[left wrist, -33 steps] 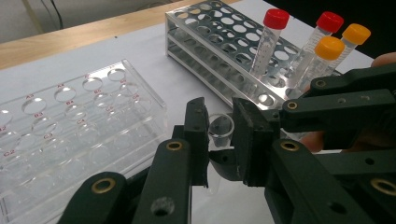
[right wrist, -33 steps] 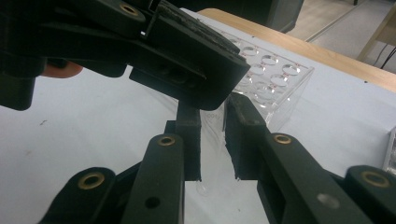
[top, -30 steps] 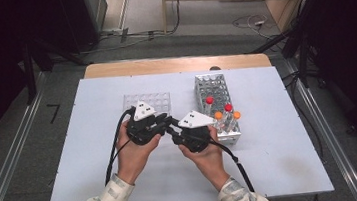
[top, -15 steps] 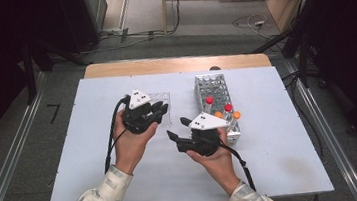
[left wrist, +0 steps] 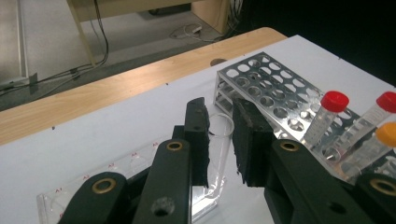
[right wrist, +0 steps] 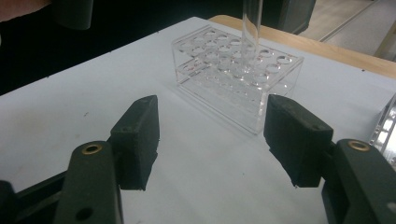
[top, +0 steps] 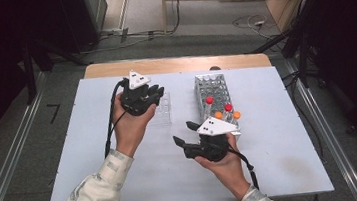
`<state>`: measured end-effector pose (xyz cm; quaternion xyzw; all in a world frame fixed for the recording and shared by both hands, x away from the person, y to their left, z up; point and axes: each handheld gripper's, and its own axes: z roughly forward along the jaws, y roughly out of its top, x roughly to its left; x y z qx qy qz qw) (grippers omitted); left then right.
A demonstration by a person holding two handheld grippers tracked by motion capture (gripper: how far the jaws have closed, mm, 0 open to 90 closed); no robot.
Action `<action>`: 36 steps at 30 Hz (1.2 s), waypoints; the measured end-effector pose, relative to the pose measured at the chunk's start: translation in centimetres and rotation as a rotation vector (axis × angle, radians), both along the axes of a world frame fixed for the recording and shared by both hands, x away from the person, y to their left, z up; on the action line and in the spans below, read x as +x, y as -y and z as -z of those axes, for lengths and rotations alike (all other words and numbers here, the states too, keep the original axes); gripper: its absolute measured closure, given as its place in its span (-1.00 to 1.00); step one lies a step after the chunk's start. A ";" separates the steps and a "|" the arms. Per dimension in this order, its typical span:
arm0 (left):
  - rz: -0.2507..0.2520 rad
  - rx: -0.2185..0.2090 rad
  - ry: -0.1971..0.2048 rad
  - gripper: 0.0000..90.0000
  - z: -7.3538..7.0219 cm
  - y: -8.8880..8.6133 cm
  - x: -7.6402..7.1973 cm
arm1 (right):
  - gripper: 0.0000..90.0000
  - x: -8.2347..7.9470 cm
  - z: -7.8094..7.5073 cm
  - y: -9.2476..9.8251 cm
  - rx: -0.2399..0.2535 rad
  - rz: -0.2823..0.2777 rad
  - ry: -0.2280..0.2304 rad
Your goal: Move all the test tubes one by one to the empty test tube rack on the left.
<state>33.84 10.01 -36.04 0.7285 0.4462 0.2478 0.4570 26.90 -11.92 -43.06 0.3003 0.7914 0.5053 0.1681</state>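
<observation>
My left gripper [top: 157, 94] is shut on a clear, uncapped tube [left wrist: 219, 156] and holds it upright just above the clear plastic rack [top: 166, 114]. In the right gripper view the clear tube [right wrist: 251, 32] hangs over the rack's [right wrist: 224, 79] back rows. My right gripper [top: 183, 133] sits lower on the table, nearer the person, its jaws pointing left toward the rack. Its jaws have just been opening and stand open with nothing between them [right wrist: 212, 126].
A metal rack [top: 210, 84] stands right of the clear one, holding tubes with red caps [left wrist: 334, 101] and orange caps [left wrist: 389, 133] at its near end. The white table top [top: 282, 150] has a wooden strip [top: 177, 64] along its far edge.
The two grippers were together at mid-table. The left one has moved up and away with the tube to above the clear rack. The right one drew back toward the person and opened.
</observation>
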 end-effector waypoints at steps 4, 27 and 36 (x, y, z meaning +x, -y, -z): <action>-0.001 0.014 -0.001 0.72 -0.1 0.5 0.4 | -0.28 -0.1 0.0 0.1 0.003 -0.003 -0.002; -0.026 0.041 -0.017 0.72 1.9 1.3 1.9 | -0.29 -0.2 -0.1 0.3 0.011 -0.005 -0.001; -0.034 0.047 -0.061 0.71 4.4 1.5 2.1 | -0.29 -0.2 -0.1 0.3 0.012 -0.008 -0.002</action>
